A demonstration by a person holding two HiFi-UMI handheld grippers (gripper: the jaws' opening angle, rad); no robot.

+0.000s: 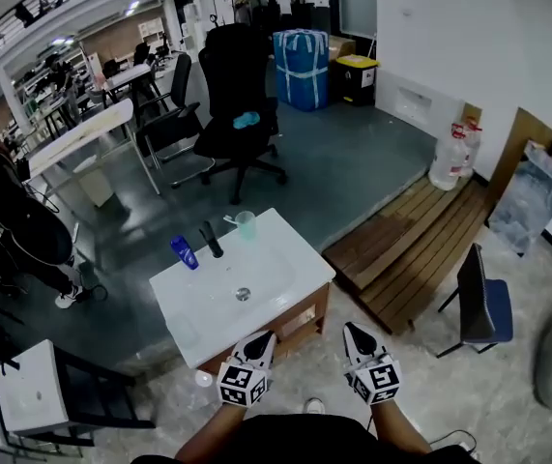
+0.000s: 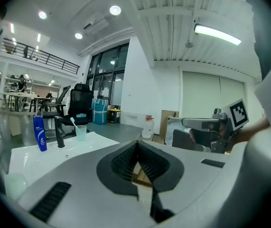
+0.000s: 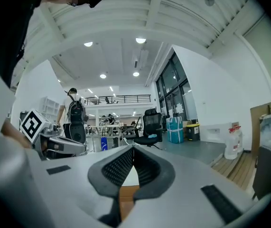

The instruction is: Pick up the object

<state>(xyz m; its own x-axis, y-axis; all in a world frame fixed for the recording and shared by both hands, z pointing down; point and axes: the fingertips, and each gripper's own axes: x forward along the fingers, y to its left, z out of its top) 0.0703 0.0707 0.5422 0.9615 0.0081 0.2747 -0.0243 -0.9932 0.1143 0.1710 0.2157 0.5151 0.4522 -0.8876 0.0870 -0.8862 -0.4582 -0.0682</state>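
Note:
A white washbasin counter (image 1: pixel 280 249) stands in front of me. At its far edge are a blue bottle (image 1: pixel 184 252), a black faucet (image 1: pixel 212 240) and a pale green cup (image 1: pixel 246 224) holding a toothbrush. My left gripper (image 1: pixel 264 337) hangs just off the counter's near edge, shut and empty. My right gripper (image 1: pixel 351 330) is to its right, off the counter over the floor, also shut with nothing in it. The left gripper view has the bottle (image 2: pixel 40 133), faucet (image 2: pixel 59 132) and cup (image 2: pixel 80 132) far to the left of the jaws. In the right gripper view the jaws meet.
A wooden platform (image 1: pixel 421 240) and a dark blue chair (image 1: pixel 479 303) lie to the right. Beyond the counter stand a black office chair (image 1: pixel 239 95), a blue wrapped bin (image 1: pixel 301 66) and a water jug (image 1: pixel 447 158). A person with a backpack (image 1: pixel 14 220) is at left.

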